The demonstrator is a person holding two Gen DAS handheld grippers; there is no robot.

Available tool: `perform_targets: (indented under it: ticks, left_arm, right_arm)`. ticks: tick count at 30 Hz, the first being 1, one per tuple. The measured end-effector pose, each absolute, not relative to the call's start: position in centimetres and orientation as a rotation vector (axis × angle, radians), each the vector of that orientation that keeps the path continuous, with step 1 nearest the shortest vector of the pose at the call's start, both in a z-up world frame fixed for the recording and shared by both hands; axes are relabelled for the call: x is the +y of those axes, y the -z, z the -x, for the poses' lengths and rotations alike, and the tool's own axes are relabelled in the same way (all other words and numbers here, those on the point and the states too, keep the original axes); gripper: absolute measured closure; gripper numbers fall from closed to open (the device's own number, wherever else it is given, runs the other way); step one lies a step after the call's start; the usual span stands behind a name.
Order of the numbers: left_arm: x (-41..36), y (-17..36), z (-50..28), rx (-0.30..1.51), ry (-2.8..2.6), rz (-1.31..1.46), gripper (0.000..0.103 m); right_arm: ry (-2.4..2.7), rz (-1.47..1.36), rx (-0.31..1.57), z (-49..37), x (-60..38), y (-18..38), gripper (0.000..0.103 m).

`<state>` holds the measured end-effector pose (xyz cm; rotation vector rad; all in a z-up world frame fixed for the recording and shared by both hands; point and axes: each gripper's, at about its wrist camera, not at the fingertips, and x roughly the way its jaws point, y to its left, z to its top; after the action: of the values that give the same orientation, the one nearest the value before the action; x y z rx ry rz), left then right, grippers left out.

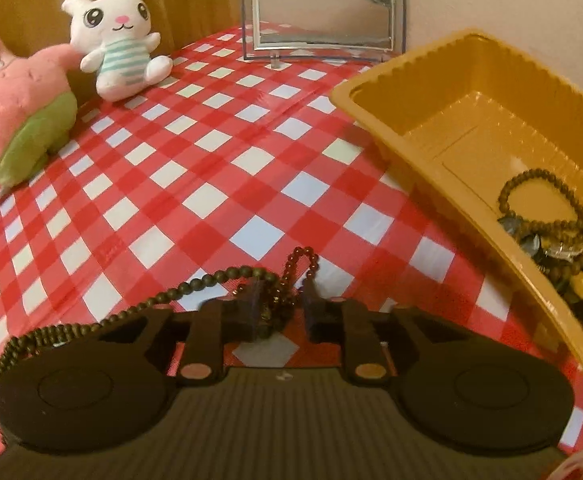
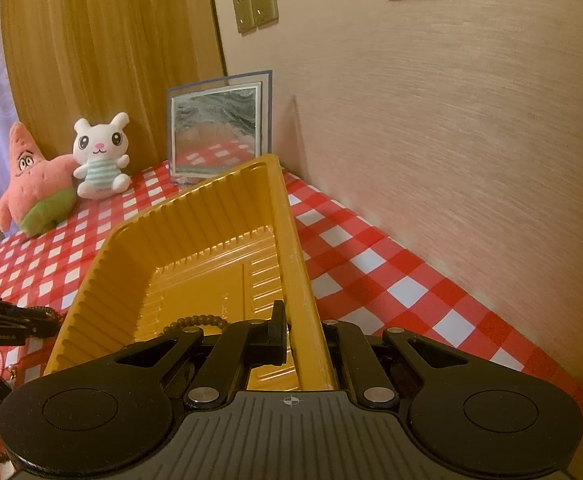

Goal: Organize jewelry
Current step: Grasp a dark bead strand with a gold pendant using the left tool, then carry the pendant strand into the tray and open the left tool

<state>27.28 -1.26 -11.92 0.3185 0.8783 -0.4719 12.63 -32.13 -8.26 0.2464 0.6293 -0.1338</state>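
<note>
Now | done: some beads already sit in yellow tray (image 1: 443, 92), right side | left gripper (image 1: 281, 312) slightly apart around dark bead strings (image 1: 279, 292), bottom middle | right gripper (image 2: 303, 340) pinches tray rim | left: strings into tray

Beads on the cloth, more jewelry in the tray

A long strand of olive beads (image 1: 91, 316) trails across the checked cloth, curving off to the left, and a shorter loop of dark red beads (image 1: 297, 268) lies bunched against it, both near the tray's left wall. The yellow ribbed plastic tray (image 1: 375, 92) stands tilted, its right wall raised, and a heap of bracelets (image 1: 547, 232), brown beads uppermost, has gathered in its near corner.
</note>
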Motion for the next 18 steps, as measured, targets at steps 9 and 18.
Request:
perform_targets:
  ticks: [9, 18]
  left_arm:
    - [-0.8, 10.2, -26.2, 0.846, 0.473, -0.264, 0.099]
    - [-0.3, 4.2, -24.2, 0.771, 0.502, -0.042, 0.099]
  right_arm:
    - [0.13, -0.249, 0.632, -12.6, -32.1, 8.3, 0.098]
    - [0.116, -0.258, 0.634, -12.6, -32.2, 8.3, 0.098]
